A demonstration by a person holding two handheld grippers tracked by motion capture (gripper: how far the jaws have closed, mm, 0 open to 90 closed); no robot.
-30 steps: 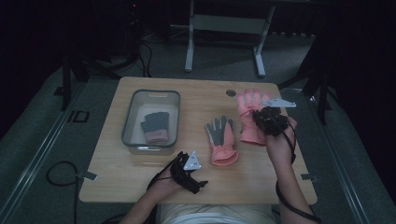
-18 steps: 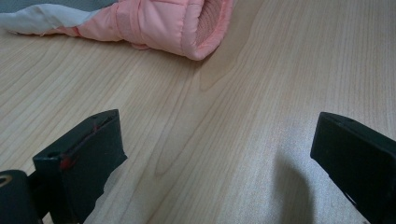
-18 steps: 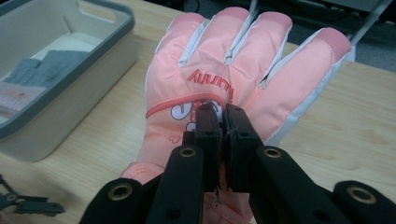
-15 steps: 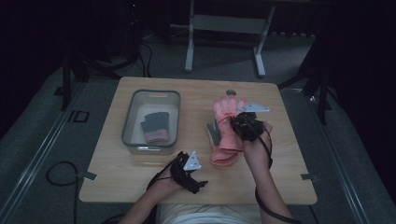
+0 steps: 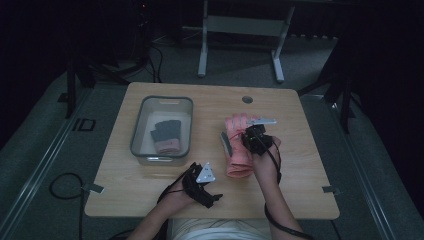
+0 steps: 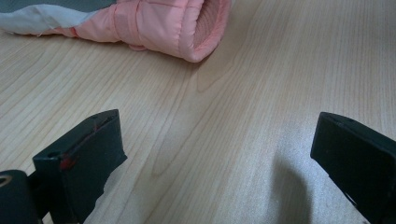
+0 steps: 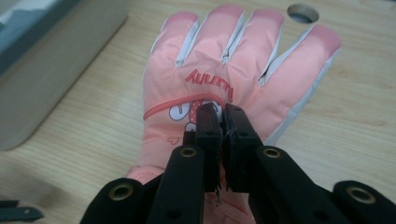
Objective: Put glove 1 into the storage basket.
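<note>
The right gripper (image 7: 220,122) is clenched on the back of a pink glove (image 7: 233,79), a pinch of fabric being held between its jaws. The left gripper (image 5: 200,182) is released, its jaws standing wide apart over bare wood near the table's front edge.

One table (image 5: 150,200) is seen, of pale wood, with one round hole (image 5: 247,99) near its far edge. One grey bin (image 5: 137,137) is set on its left half, and one dark glove (image 5: 166,135) with a pink cuff is laid inside it. Two gloves are counted on the table to the right of the bin: the pink glove held by the right gripper is spread over a second glove (image 5: 226,142), whose grey palm side shows at its left.

The pink glove lies flat, fingers pointing toward the far edge, directly under the right gripper. Its open cuff (image 6: 205,28) is seen in the left gripper view, beyond the open jaws and apart from them, with nothing between.
</note>
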